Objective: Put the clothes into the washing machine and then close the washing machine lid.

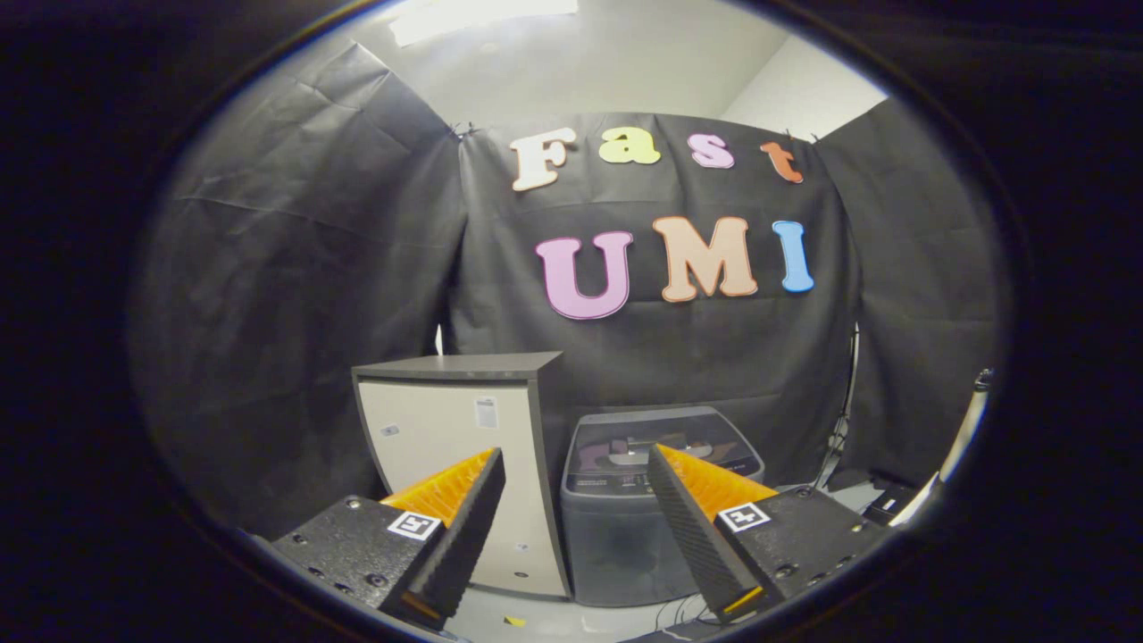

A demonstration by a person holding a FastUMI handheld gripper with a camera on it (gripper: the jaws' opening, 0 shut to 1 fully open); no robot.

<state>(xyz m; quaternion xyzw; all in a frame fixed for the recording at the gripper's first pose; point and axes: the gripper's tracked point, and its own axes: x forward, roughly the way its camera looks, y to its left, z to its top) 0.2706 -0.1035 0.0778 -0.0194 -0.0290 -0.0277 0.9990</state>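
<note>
A black cloth wall (696, 357) closes off the booth well beyond the fingers. In front of it, ahead of the left finger, stands a tall cabinet (464, 446) with a dark top and side edge and a pale front panel; it carries a small white sticker near its upper part, too small to read. Just beside the cabinet, ahead of the gap between the fingers and partly behind the right finger, sits the washing machine (625, 527): a low, grey, boxy top-loader with a translucent dark lid (656, 438) lying flat and closed over it. A strip of controls and writing runs along the front edge of the lid, too small to make out. The gripper (576, 466) is held spread wide with nothing between its fingers, well short of the machine. Each finger base bears a small square black-and-white marker.
</note>
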